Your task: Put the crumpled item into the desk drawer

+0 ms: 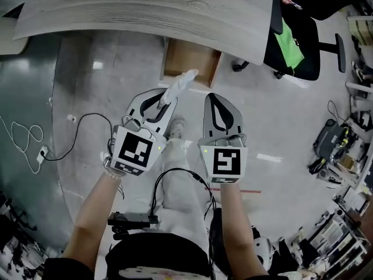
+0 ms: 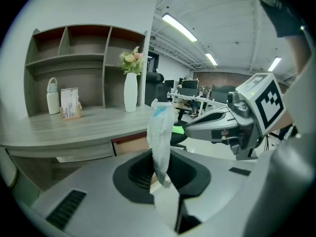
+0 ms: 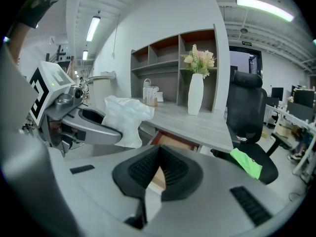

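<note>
The crumpled item is a pale, scrunched plastic wrapper. It sticks up from my left gripper, which is shut on its lower end. In the left gripper view the wrapper rises upright from between the dark pads. The wooden desk drawer stands open under the desk's front edge, just beyond the wrapper's tip. My right gripper hangs beside the left one with its jaws together and nothing between them. The right gripper view shows the wrapper to the left and the open drawer beyond its own tips.
A grey wood desk runs across the top, with shelves and a white vase of flowers on it. A black office chair with a green cloth stands at the right. Cables lie on the floor at left. The person's legs are below.
</note>
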{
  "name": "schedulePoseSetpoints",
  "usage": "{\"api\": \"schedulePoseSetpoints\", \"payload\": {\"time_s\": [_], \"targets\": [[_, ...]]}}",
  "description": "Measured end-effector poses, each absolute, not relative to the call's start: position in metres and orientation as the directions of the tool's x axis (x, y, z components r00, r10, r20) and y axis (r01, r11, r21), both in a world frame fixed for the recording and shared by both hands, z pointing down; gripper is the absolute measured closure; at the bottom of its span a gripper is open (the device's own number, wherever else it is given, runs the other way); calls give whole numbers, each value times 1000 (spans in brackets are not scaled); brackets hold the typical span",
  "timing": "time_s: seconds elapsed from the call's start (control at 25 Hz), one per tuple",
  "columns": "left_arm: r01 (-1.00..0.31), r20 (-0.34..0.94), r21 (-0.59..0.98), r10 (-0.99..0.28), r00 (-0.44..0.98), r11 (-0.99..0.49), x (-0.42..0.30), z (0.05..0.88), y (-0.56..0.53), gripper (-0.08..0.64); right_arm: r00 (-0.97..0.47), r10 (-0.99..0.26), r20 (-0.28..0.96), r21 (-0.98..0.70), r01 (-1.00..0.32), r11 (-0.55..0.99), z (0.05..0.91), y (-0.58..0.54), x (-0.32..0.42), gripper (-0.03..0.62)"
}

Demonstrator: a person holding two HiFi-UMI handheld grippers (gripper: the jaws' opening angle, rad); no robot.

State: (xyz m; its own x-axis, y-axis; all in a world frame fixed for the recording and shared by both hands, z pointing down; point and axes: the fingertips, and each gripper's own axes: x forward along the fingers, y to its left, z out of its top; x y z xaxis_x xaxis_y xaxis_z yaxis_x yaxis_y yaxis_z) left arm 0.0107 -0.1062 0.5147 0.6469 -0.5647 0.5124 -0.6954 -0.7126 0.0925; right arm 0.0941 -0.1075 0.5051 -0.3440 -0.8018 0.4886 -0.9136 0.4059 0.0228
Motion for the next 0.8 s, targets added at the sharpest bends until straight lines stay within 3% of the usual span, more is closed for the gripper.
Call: {"api": "schedulePoseSetpoints", "payload": {"time_s": [0.8], "targets": [[-698, 618, 101, -505, 602, -709, 27, 623, -144, 494, -346, -765, 542, 23, -904, 426, 589, -128, 103, 588]]}}
